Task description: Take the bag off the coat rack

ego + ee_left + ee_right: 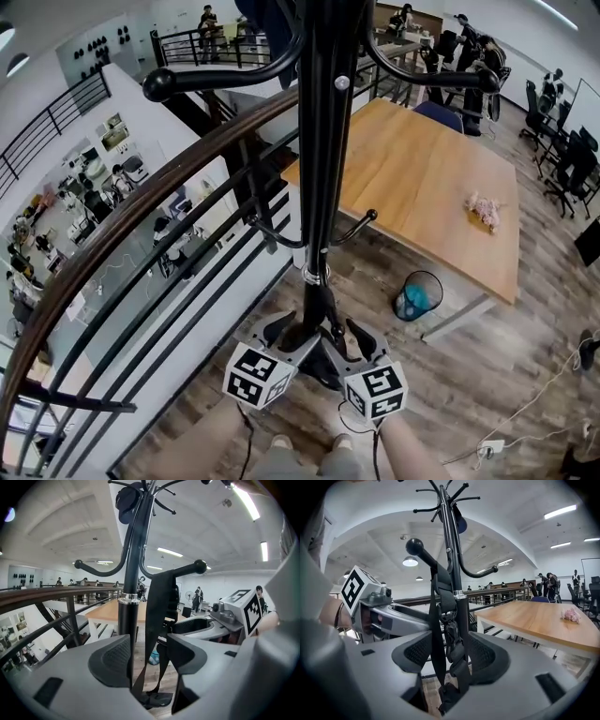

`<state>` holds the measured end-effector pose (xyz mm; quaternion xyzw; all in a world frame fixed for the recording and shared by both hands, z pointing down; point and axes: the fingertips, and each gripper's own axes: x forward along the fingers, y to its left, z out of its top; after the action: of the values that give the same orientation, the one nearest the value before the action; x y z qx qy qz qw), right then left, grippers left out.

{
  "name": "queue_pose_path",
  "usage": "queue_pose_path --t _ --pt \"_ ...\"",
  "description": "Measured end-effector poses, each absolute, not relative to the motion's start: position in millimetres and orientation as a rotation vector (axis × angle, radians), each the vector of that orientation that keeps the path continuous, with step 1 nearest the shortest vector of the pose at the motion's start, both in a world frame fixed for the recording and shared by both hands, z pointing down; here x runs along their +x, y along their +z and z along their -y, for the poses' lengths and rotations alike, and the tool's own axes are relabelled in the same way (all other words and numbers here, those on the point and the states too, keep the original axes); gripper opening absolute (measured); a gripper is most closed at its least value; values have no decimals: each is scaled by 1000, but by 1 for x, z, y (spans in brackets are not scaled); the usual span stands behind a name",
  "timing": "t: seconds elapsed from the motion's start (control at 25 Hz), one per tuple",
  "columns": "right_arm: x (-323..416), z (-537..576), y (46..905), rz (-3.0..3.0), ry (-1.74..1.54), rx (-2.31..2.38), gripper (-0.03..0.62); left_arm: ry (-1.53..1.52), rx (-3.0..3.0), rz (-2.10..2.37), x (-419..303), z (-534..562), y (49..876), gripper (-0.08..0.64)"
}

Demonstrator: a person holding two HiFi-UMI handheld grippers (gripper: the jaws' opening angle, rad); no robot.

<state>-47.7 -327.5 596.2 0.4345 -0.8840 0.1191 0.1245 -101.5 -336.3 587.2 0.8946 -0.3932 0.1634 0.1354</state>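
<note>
A black coat rack pole (319, 141) stands right in front of me. A black bag strap (158, 606) hangs from a knobbed hook (199, 566) and runs down to the dark bag (154, 700) low by the pole's base. My left gripper (286, 333) is open, with the strap passing between its jaws. My right gripper (361, 342) is open too, and the strap (437, 620) with its buckles (452, 641) hangs in its gap, from the hook (414, 546). Both grippers sit close together low on the pole.
A dark cap (125, 501) hangs on the top hooks. A curved railing (141, 225) runs at left over a drop to a lower floor. At right stand a wooden table (422, 178) with a pink thing (486, 209) and a bin (418, 295). A power strip (489, 448) lies on the floor.
</note>
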Motion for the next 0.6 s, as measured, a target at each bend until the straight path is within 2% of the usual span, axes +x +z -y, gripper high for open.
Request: queue_pose_path --t 0.32,0.52,0.6 --pt "-55 343 607 2558 313 1284 133 444 2579 1121 -93 348 596 143" --pt "-47 344 604 2548 307 1294 79 506 2599 1153 -88 346 595 24" --pt "-42 342 600 2546 329 1314 69 538 2587 1173 -90 343 594 18"
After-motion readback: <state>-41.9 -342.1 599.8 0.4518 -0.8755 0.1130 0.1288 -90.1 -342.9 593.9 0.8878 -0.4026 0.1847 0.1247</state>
